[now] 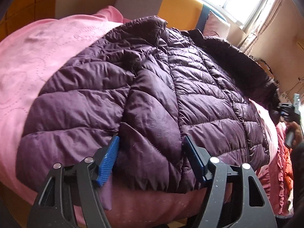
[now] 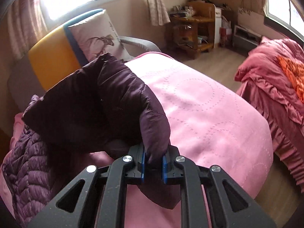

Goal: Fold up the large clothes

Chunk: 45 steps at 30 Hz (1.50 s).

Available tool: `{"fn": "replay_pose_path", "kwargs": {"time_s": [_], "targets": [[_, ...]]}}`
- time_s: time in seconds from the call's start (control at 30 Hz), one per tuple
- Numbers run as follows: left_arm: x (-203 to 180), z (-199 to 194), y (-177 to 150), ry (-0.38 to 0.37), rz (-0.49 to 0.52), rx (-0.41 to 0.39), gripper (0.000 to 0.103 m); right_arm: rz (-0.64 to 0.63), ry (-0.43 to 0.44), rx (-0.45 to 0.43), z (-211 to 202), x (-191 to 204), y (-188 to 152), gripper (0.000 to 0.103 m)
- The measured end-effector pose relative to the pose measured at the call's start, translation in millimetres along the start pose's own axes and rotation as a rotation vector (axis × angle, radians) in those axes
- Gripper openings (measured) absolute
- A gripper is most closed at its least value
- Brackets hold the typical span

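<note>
A large purple quilted puffer jacket (image 1: 152, 87) with a dark fur-trimmed hood lies spread on a pink bed cover (image 1: 38, 60). My left gripper (image 1: 152, 152) is open, its blue-padded fingers on either side of the jacket's hem fold at the near bed edge. My right gripper (image 2: 153, 161) is shut on a purple part of the jacket (image 2: 152, 117) and holds it lifted above the pink cover (image 2: 209, 114). The rest of the jacket (image 2: 28, 171) lies at the lower left of the right wrist view.
A yellow, grey and blue headboard (image 1: 176, 9) and a pillow (image 2: 98, 36) stand at the bed's head. A heap of darker pink bedding (image 2: 275, 76) lies right of the bed. A wooden shelf (image 2: 193, 30) stands by the far wall.
</note>
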<state>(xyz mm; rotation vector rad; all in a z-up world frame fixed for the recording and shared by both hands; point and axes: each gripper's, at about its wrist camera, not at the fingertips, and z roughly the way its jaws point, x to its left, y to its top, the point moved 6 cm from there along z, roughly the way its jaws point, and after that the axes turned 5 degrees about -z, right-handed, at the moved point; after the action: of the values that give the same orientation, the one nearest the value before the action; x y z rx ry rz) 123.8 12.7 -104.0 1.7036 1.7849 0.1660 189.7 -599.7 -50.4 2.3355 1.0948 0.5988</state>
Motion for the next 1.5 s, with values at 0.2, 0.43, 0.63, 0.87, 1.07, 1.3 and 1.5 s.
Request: {"fn": "replay_pose_path", "kwargs": {"time_s": [0.2,0.43,0.63,0.87,1.07,1.3,1.5], "targets": [[1,9,2,-0.059,-0.035,0.045,0.046,-0.018,0.078,-0.045,-40,-3,-27,0.076],[0,22,12,-0.118,-0.064,0.067,0.015,-0.247,0.501,0.219,-68,99,-144,0.077],[15,4,34,-0.188,-0.132,0.042,0.006,-0.435,0.557,0.329,-70,148,-212,0.021],[22,-58,29,-0.248,-0.111,-0.009,0.003,-0.474,0.609,0.188,-135,117,-184,0.006],[26,-49,-41,-0.156,-0.076,0.097,0.004,-0.541,0.411,0.257,-109,75,-222,0.006],[45,-91,-44,-0.013,-0.105,-0.049,0.051,-0.552,0.324,0.12,-130,82,-198,0.06],[135,-120,-38,0.222,-0.369,-0.163,0.079,-0.613,0.397,0.006,-165,127,-204,0.073]]}}
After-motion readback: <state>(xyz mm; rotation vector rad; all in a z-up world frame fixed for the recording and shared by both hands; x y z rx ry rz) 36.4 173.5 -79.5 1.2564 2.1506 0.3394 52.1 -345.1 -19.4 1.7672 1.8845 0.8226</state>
